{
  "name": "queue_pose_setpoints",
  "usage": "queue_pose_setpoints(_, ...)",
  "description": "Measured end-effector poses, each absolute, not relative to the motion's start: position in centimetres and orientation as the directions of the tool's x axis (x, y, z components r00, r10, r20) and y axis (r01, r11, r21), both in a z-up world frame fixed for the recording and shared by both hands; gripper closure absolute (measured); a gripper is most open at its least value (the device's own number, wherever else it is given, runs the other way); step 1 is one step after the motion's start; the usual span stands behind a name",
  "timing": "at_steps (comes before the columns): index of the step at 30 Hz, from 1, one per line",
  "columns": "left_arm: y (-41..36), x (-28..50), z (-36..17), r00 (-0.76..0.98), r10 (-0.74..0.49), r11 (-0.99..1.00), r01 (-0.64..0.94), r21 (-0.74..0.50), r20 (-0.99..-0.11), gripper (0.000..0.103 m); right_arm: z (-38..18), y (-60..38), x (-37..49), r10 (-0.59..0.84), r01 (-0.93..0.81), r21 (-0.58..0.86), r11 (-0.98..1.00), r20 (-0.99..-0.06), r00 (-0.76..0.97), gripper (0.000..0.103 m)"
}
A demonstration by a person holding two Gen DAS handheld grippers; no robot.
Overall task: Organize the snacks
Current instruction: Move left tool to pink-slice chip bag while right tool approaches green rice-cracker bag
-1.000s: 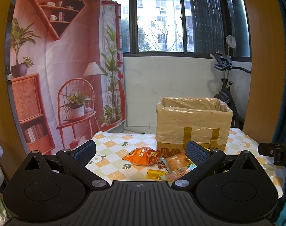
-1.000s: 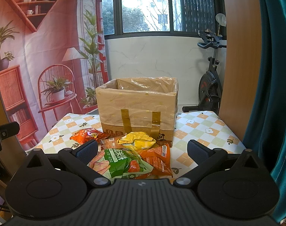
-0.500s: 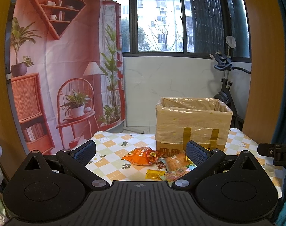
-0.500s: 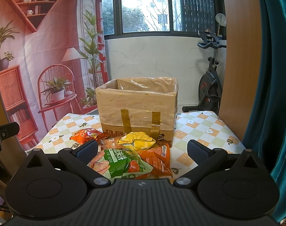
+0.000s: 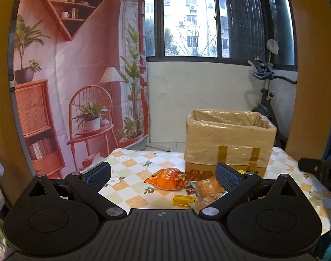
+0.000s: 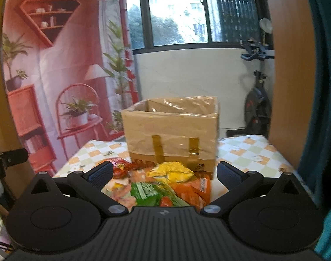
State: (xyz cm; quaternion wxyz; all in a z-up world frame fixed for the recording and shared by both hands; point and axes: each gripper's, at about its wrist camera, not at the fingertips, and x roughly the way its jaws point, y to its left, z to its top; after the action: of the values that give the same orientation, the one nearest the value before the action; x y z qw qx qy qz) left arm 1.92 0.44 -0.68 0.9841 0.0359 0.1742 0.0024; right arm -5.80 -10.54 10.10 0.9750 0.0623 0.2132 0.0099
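Observation:
An open cardboard box (image 5: 228, 143) lined with plastic stands on the checked tablecloth (image 5: 130, 167); it also shows in the right wrist view (image 6: 172, 137). Snack packets lie in front of it: an orange bag (image 5: 168, 179), a small yellow packet (image 5: 183, 200), a yellow bag (image 6: 173, 171), a green bag (image 6: 148, 192) and an orange packet (image 6: 193, 190). My left gripper (image 5: 163, 175) is open and empty, short of the orange bag. My right gripper (image 6: 164, 174) is open and empty, just above the pile.
An exercise bike (image 5: 265, 100) stands behind the table at the right. A printed backdrop (image 5: 78, 76) hangs at the left. A wooden panel (image 6: 285, 65) and a teal curtain (image 6: 322, 87) are at the right. The other gripper's body (image 5: 318, 168) shows at the right edge.
The right wrist view has shifted and blurred: my right gripper has moved a little to the right and closer to the snack pile. The left gripper has held still.

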Motion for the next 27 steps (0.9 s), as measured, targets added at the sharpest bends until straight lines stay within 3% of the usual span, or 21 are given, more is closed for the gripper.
queue_pose_setpoints(4,0.6,3.6,-1.6,0.944,0.058,0.994,-0.023,0.109,-0.326,0.000,9.3,-11.5,-3.9,0.080,-0.016,0.168,0.986,-0.377,0.923,0.000)
queue_pose_setpoints(7,0.8,5.5,-2.4,0.935,0.061,0.992,-0.019,0.122,-0.349,0.000,8.5,-11.5,-2.5,0.046,-0.004,0.116,0.993,-0.363,0.930,0.000)
queue_pose_setpoints(17,1.4,8.2,-5.3,0.921,0.034,0.987,0.030,0.158,-0.389,0.001,5.1,-11.7,0.8,0.008,0.009,0.034,0.999,-0.445,0.895,0.001)
queue_pose_setpoints(27,0.5,9.3,-8.1,0.895,-0.018,0.983,0.097,0.154,-0.445,0.005,1.6,-12.0,2.2,0.093,-0.053,0.091,0.994,-0.513,0.854,0.002)
